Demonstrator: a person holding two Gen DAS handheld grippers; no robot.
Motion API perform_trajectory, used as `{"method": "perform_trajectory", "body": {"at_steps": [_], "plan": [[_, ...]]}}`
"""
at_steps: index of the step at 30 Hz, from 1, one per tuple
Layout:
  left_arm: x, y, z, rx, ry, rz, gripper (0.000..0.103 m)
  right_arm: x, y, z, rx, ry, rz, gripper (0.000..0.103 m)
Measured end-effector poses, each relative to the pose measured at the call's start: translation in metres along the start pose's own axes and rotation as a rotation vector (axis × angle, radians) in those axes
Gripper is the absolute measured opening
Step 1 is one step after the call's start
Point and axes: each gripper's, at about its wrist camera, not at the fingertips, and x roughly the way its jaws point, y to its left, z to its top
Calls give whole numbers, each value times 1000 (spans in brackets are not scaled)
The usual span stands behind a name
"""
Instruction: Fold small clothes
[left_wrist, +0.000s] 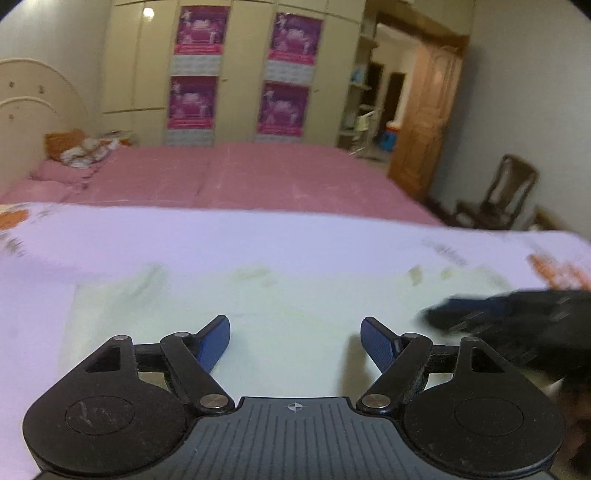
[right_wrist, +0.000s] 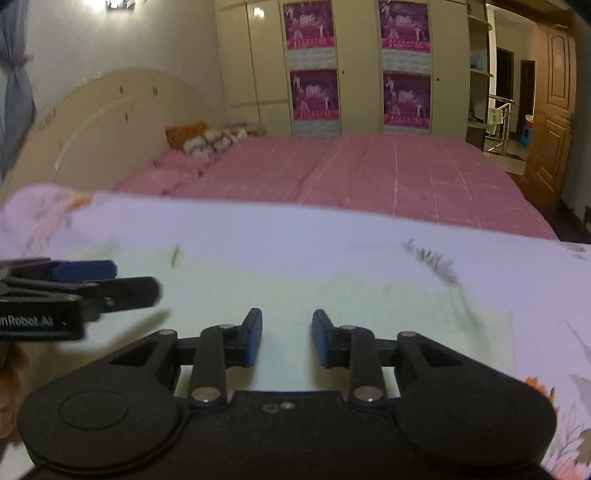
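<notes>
- Pale green garment (left_wrist: 288, 302) is lying flat on the lilac floral sheet (left_wrist: 221, 240), spread out near the front edge of the work surface, with the pink bed (left_wrist: 258, 177) sitting well behind it.
- It is being kept flat and smoothed, I'd judge, so that an edge can be picked up cleanly for a fold.
- Left gripper (left_wrist: 294, 343) is hovering low over the cloth with its blue pads (left_wrist: 216, 341) spread wide, holding nothing.
- Right gripper (right_wrist: 287, 338) is hanging just above the same cloth, its jaws standing narrower but still parted, and nothing is sitting between them.
- Both tools are working side by side over the near part of the fabric; in the right wrist view the left one (right_wrist: 107, 282) is showing just to the side.
- Long axis of the garment is running left to right across both views; which end is the neck or hem I cannot tell, as the cloth is blurring.
- Folding itself looks not yet begun, judging from how flat it is lying.
</notes>
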Motion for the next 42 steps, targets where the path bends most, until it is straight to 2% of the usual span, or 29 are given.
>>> {"method": "perform_trajectory", "body": {"at_steps": [3,6,8,10,11,12,16,18,21,23,25,28,30,32,35,38,40,42], "plan": [[-20,28,-11,-23,-24,55,78,-12,-22,-5,24,-12,-87,28],[-34,52,-16,-34,-29,107,78,-27,-62,-16,79,-14,-189,27],[-36,59,-15,-43,-23,153,78,-34,-75,-21,115,-12,-191,27],[-49,52,-14,-47,-65,150,78,-47,-64,-21,123,-38,-208,28],[-59,41,-16,-30,-94,139,78,-56,-55,-22,112,-72,-197,33],[-66,28,-19,3,-114,134,78,-66,-41,-25,96,-108,-158,33],[-76,-24,-32,86,-106,48,78,-69,8,-46,2,-81,-35,31],[-75,-46,-45,150,-77,39,78,-65,28,-57,-33,-54,0,31],[-77,-45,-59,160,-44,65,78,-70,36,-66,-51,-58,-22,31],[-92,-37,-64,123,-46,83,78,-75,21,-67,-10,-55,-51,31],[-101,-25,-67,112,-49,114,78,-82,-7,-71,27,-54,-130,31],[-112,-17,-68,106,-53,138,78,-94,-28,-77,71,-50,-132,30],[-126,-23,-69,88,-73,125,78,-105,-21,-79,68,-55,-138,31],[-138,-37,-73,70,-91,83,78,-120,-9,-81,63,-89,-100,33],[-146,-58,-89,121,-82,50,78,-135,15,-87,37,-84,-28,32],[-149,-75,-105,143,-43,35,78,-142,37,-102,-10,-55,10,31],[-143,-82,-116,151,25,46,78,-142,49,-111,-40,-28,22,31],[-146,-84,-118,156,21,67,78,-135,59,-120,-88,12,-8,31]]}}
